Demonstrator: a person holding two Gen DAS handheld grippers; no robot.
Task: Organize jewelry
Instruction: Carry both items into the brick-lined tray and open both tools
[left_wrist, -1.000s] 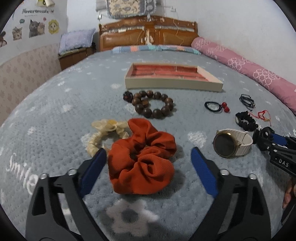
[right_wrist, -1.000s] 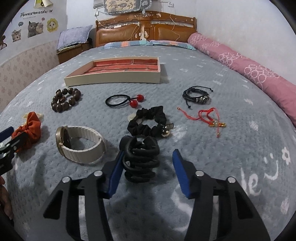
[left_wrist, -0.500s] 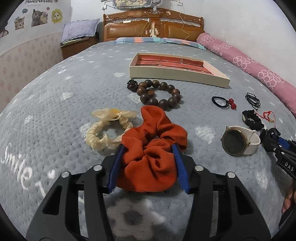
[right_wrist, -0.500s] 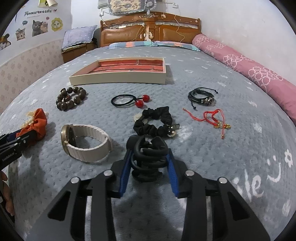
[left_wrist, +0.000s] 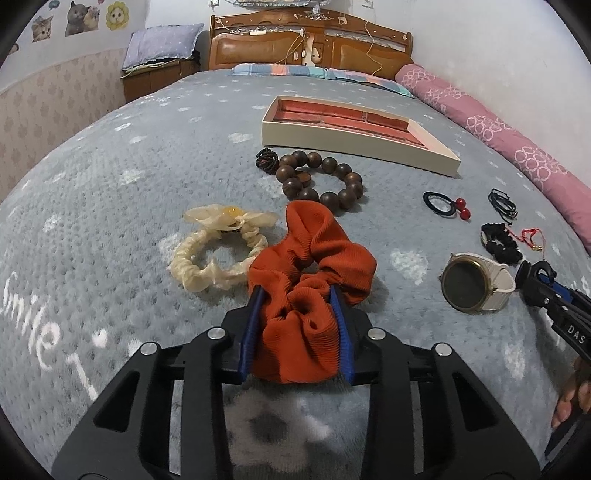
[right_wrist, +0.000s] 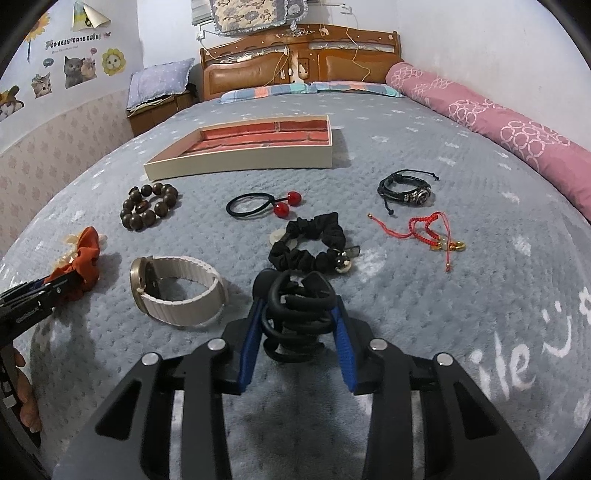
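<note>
My left gripper (left_wrist: 295, 295) is shut on the orange scrunchie (left_wrist: 314, 266), pinching its near folds on the grey bedspread. My right gripper (right_wrist: 297, 306) is shut on a black coil hair tie (right_wrist: 299, 310). The cream tray with a red lining (left_wrist: 354, 136) lies further back on the bed; it also shows in the right wrist view (right_wrist: 251, 155). A cream scrunchie (left_wrist: 218, 251) lies just left of the orange one. The orange scrunchie and left gripper show at the far left of the right wrist view (right_wrist: 83, 258).
On the bedspread lie a wooden bead bracelet (left_wrist: 317, 181), a white-strapped watch (right_wrist: 177, 291), a black scrunchie (right_wrist: 310, 247), a black hair tie with red balls (right_wrist: 262, 203), a black leather bracelet (right_wrist: 406, 188) and a red cord bracelet (right_wrist: 432, 232). A pink bolster (right_wrist: 498, 125) lines the right edge.
Both grippers went from open around their items to shut on them: left on the orange scrunchie, right on the black coil hair tie. Both have risen a little.
</note>
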